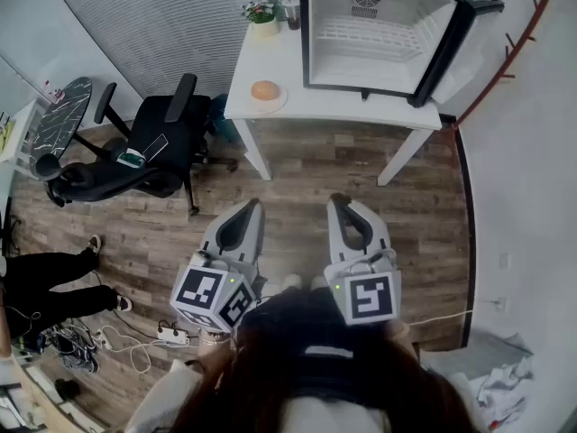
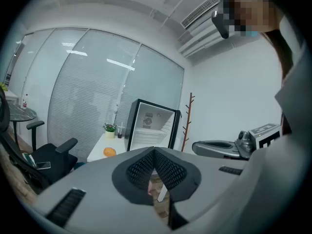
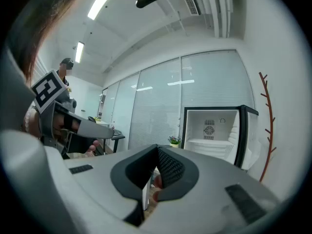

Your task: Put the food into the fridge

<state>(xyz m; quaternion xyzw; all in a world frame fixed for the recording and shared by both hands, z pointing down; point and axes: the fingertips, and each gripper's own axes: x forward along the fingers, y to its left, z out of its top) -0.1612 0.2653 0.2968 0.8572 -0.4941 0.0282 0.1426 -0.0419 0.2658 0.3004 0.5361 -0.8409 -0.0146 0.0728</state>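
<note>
Left gripper (image 1: 251, 206) and right gripper (image 1: 338, 200), closed, carry black square markers (image 1: 370, 298)

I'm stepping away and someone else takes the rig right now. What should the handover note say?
Left tongs: shut, empty, over the floor short of the table.
Right tongs: shut, empty, beside them.
Food: round orange item on a plate on the table, left of the fridge.
Fridge: door open, no food seen inside.
Done: nothing yet.
Left: grasp the food, place it in the fridge.
</note>
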